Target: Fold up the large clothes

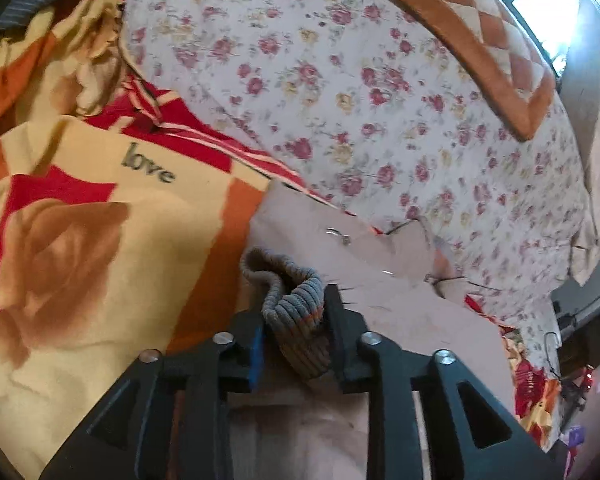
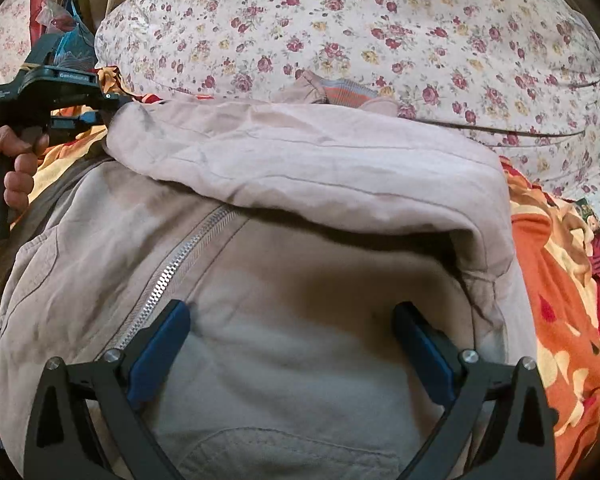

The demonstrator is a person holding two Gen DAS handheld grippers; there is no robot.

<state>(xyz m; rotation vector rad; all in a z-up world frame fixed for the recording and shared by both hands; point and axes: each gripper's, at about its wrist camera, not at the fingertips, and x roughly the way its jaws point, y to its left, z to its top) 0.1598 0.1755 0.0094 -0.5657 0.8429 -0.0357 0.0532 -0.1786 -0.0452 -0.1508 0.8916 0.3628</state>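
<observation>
A pale beige zip-up jacket (image 2: pixel 300 280) lies on the bed, its zipper (image 2: pixel 172 268) running diagonally. One sleeve (image 2: pixel 300 156) is stretched across the body from right to left. My left gripper (image 1: pixel 296 326) is shut on the sleeve's grey-and-orange ribbed cuff (image 1: pixel 292 312). In the right wrist view the left gripper (image 2: pixel 110 110) sits at the sleeve's left end, held by a hand (image 2: pixel 20 160). My right gripper (image 2: pixel 292 348) hovers open over the jacket's lower body, with only flat cloth under its blue pads (image 2: pixel 160 344). A striped ribbed edge (image 2: pixel 340 92) shows behind the sleeve.
A floral bedsheet (image 1: pixel 340 80) covers the bed. A yellow, red and orange blanket (image 1: pixel 80 220) printed "love" lies left of the jacket and also on its other side (image 2: pixel 560 280). An orange checked cushion (image 1: pixel 480 40) lies near a bright window (image 1: pixel 540 0). Hanging clutter (image 2: pixel 60 20) fills one corner.
</observation>
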